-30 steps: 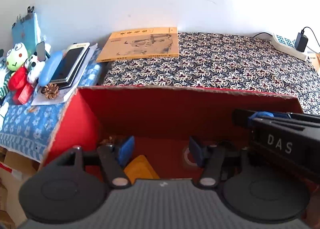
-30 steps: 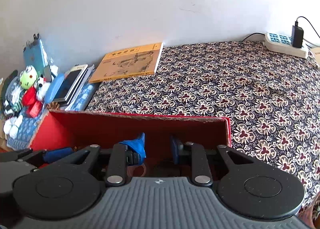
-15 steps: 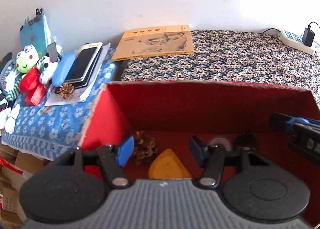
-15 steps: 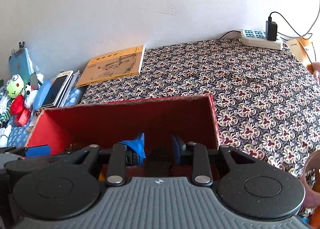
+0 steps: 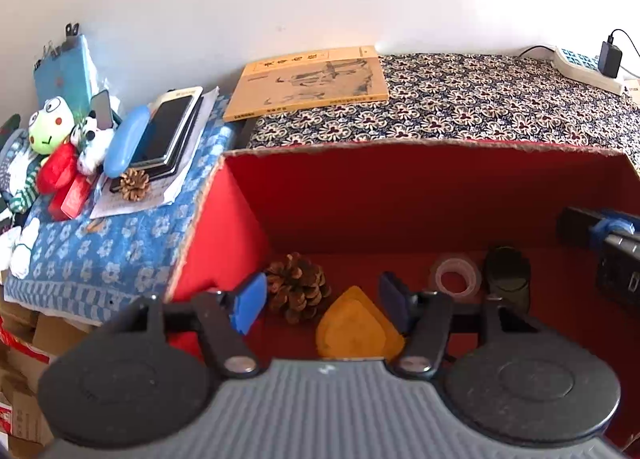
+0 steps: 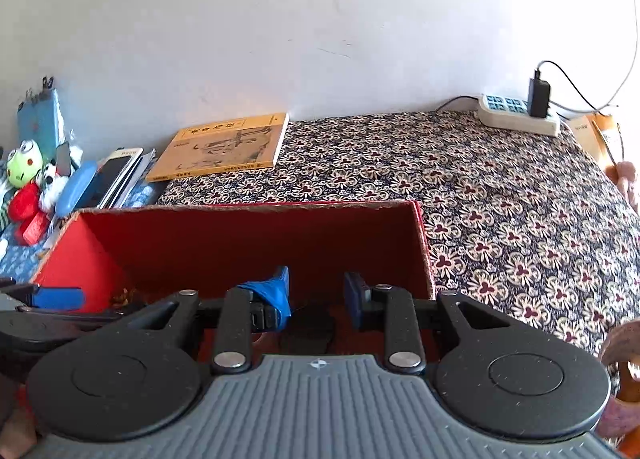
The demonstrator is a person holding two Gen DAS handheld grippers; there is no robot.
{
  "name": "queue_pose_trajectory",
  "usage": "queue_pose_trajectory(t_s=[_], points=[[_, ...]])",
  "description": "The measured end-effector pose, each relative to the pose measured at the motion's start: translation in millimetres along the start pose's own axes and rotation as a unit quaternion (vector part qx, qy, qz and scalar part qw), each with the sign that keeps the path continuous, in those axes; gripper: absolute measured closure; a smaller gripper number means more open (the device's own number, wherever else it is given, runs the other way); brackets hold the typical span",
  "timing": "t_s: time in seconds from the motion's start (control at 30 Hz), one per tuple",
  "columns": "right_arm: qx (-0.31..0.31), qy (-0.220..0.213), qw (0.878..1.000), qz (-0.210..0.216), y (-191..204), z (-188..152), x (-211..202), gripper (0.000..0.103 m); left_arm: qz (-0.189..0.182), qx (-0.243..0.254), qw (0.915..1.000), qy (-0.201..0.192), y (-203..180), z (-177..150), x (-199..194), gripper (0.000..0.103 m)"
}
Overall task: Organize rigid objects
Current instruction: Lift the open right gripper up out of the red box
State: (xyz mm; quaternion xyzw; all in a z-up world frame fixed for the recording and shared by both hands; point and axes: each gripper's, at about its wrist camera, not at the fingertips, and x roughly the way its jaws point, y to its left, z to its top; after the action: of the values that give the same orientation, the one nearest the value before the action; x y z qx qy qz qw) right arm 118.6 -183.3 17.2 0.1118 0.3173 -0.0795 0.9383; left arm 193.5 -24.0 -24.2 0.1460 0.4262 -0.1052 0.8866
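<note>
Left gripper [image 5: 320, 301] hovers over the red box [image 5: 420, 195], jaws wide and empty, above the pinecone [image 5: 298, 285] and yellow pick [image 5: 358, 325]. Right gripper [image 6: 316, 293], jaws closing with nothing between them, sits above a dark object [image 6: 308, 329] likely dropped in for sorting.

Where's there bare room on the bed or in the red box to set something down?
The floral cloth lies bare between the yellow book, the power strip and the red box. In the box, the floor is crowded with the pine cone, yellow piece, tape roll and dark disc. The blue cloth is cluttered.
</note>
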Motion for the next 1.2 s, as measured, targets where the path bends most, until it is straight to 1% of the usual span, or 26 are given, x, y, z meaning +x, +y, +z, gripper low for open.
queue_pose_trajectory(t_s=[0.1,0.27,0.37,0.43,0.57,0.67,0.8,0.87,0.97,1.07,1.2], points=[[-0.005,-0.001,1.000,0.002,-1,2,4,0.092,-0.006,0.005,1.0000,-0.002,-2,0,0,0.041],[-0.020,-0.001,1.000,0.014,-1,4,8,0.090,-0.004,0.016,0.9998,-0.007,-6,1,1,0.041],[-0.021,-0.001,1.000,0.016,-1,4,8,0.090,-0.014,0.012,0.9998,-0.002,-5,1,2,0.041],[-0.021,-0.001,1.000,0.015,-1,4,8,0.090,-0.021,0.011,0.9997,-0.001,-5,1,2,0.041],[-0.021,0.007,1.000,0.001,2,4,7,0.090,-0.019,0.017,0.9997,0.001,-6,1,2,0.040],[-0.019,0.016,1.000,-0.006,3,4,2,0.090,-0.018,0.020,0.9996,0.007,-7,0,0,0.039],[-0.013,0.019,1.000,0.003,6,3,-9,0.090,-0.015,0.019,0.9997,0.011,-4,-2,-7,0.039],[-0.015,0.020,1.000,0.005,10,2,-16,0.090,-0.019,0.017,0.9996,0.008,-2,-3,-13,0.038],[-0.026,0.020,0.999,-0.001,16,0,-25,0.090,-0.007,0.021,0.9997,-0.001,-1,-4,-24,0.038],[-0.023,0.022,0.999,-0.001,18,-1,-34,0.090,-0.001,0.027,0.9996,-0.004,1,-6,-33,0.037],[-0.021,0.039,0.999,0.006,20,-4,-43,0.089,-0.009,0.022,0.9997,0.002,4,-10,-46,0.036]])
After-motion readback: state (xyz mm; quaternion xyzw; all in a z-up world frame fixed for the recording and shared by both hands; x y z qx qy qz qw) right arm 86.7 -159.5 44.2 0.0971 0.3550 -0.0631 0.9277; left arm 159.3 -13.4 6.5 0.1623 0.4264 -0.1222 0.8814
